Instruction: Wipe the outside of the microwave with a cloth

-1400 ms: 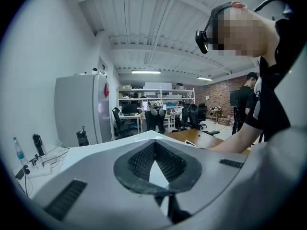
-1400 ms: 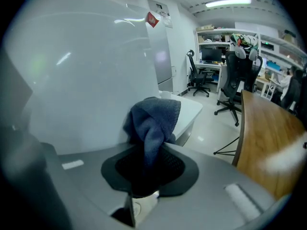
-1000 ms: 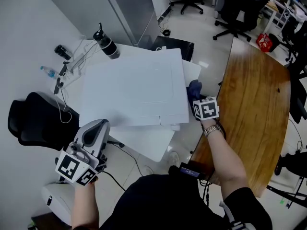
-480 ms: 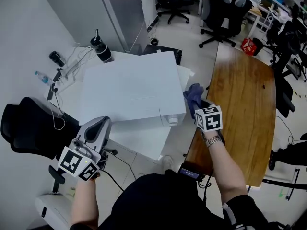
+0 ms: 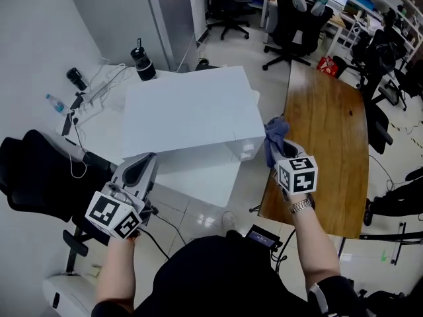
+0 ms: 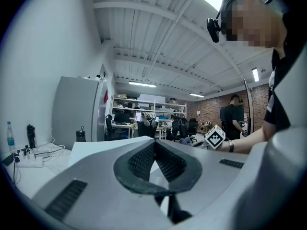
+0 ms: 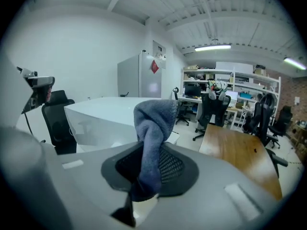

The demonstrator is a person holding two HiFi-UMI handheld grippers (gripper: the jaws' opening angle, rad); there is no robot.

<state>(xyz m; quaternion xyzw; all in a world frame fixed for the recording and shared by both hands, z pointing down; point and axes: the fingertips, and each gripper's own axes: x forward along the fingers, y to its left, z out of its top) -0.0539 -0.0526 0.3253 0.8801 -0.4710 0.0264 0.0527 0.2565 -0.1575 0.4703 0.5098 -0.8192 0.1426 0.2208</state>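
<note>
The white microwave [image 5: 192, 111] stands on a white desk [image 5: 99, 134], and from above I see its top and right front corner. My right gripper [image 5: 277, 154] hangs in the air just off that corner, apart from the side wall. It is shut on a blue-grey cloth [image 5: 275, 134]. In the right gripper view the cloth [image 7: 156, 116] stands bunched up out of the jaws, with the microwave [image 7: 96, 114] behind it to the left. My left gripper [image 5: 145, 160] is held low at the front left, shut with nothing in it, pads [image 6: 144, 159] meeting at the tip.
A brown wooden table [image 5: 330, 131] lies to the right of the microwave. On the desk behind it are a black bottle [image 5: 142, 61], a small water bottle [image 5: 56, 102] and cables. A black chair [image 5: 33, 170] stands at the left, office chairs [image 5: 297, 18] and a grey cabinet [image 5: 132, 12] farther back.
My right gripper has lifted with the cloth from low beside the microwave's right side to up near its front corner. The left gripper has shifted a little sideways.
</note>
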